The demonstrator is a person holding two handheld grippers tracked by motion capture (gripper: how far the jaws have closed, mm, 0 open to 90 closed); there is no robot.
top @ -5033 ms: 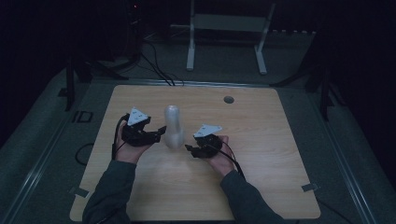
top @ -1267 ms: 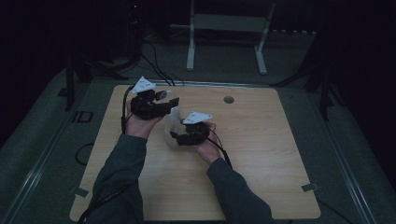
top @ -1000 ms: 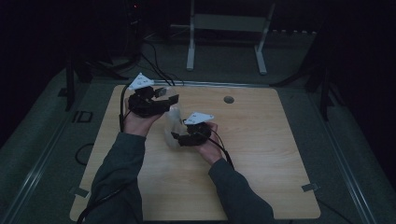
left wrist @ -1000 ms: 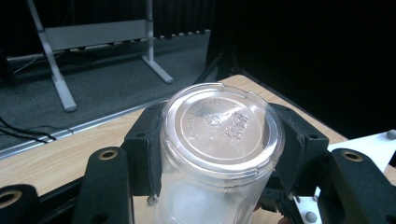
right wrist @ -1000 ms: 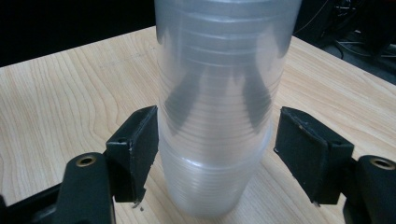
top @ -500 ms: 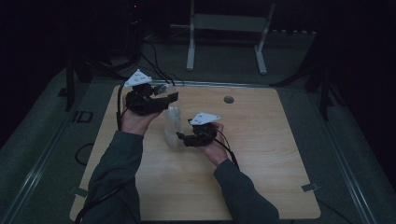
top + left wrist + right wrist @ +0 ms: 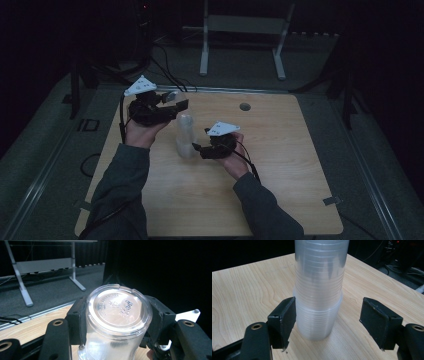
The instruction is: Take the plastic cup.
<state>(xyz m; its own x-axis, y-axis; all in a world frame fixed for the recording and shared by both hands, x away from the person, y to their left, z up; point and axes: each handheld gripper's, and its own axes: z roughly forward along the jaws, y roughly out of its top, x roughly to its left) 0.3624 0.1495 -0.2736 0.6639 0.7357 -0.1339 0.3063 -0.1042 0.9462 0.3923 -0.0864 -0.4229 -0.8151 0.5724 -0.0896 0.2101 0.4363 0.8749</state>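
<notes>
We had the left gripper (image 7: 172, 104) clamped on the top of the cup stack (image 7: 184, 136), right gripper (image 7: 199, 149) jaws spread wide at its base.

One stack of clear plastic cups (image 7: 184, 136), standing upside down on the tabletop (image 7: 280, 165); ribbed rims too many and too close to count singly. One cup (image 7: 117, 317) at the top of that stack, bottom up. Two grippers: left gripper (image 7: 176, 106) and right gripper (image 7: 196, 148), one per hand. Two black fingers (image 7: 282, 321) on each, four in all. Two grey three-cornered plates (image 7: 223, 128), one atop each gripper. One round grommet hole (image 7: 244, 106) in the tabletop. One metal frame (image 7: 242, 37) on two legs beyond the far edge.
</notes>
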